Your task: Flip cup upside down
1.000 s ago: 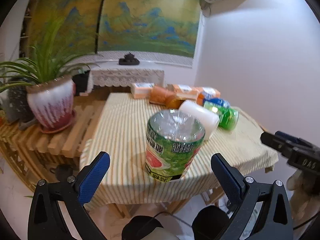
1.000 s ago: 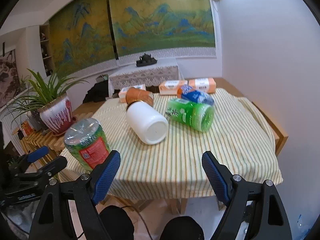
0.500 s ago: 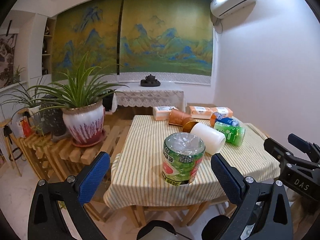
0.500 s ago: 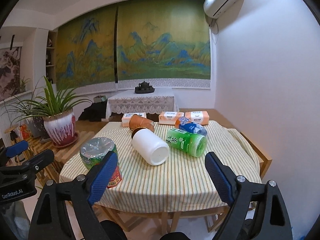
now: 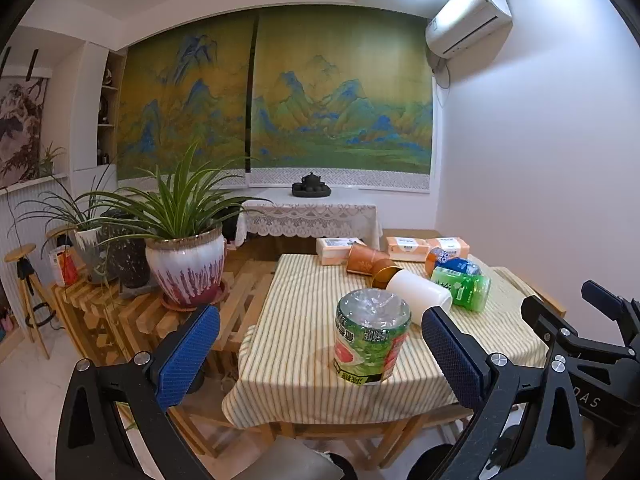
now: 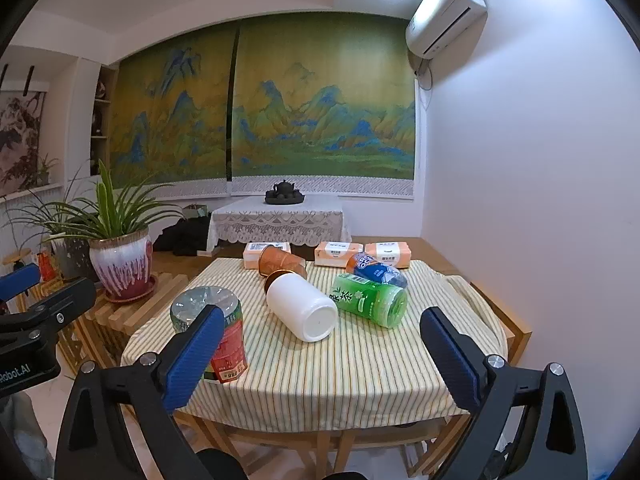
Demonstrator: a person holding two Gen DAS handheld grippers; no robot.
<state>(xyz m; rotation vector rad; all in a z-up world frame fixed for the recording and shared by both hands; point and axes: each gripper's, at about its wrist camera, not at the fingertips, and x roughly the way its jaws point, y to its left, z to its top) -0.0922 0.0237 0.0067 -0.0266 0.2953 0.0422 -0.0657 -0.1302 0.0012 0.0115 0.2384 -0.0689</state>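
Note:
A green and red printed cup [image 5: 370, 336] stands upside down near the front left corner of the striped table [image 5: 304, 364], clear base up. It also shows in the right wrist view [image 6: 218, 328], partly behind a blue pad. My left gripper [image 5: 320, 356] is open and empty, well back from the table. My right gripper [image 6: 320, 354] is open and empty too, off the front edge. A white cup [image 6: 302, 306], a green cup [image 6: 370, 300], a blue cup [image 6: 374, 270] and an orange cup [image 6: 280, 262] lie on their sides further back.
Three tissue packs [image 6: 338, 252] line the table's far edge. A potted plant [image 5: 184, 268] stands on a slatted wooden rack [image 5: 132, 316] to the left. A white wall [image 6: 540, 200] is close on the right. A lace-covered side table [image 6: 276, 218] stands behind.
Both grippers have pulled back and risen from the table, so more of the room shows. The printed cup stays upside down in place. Both stay open.

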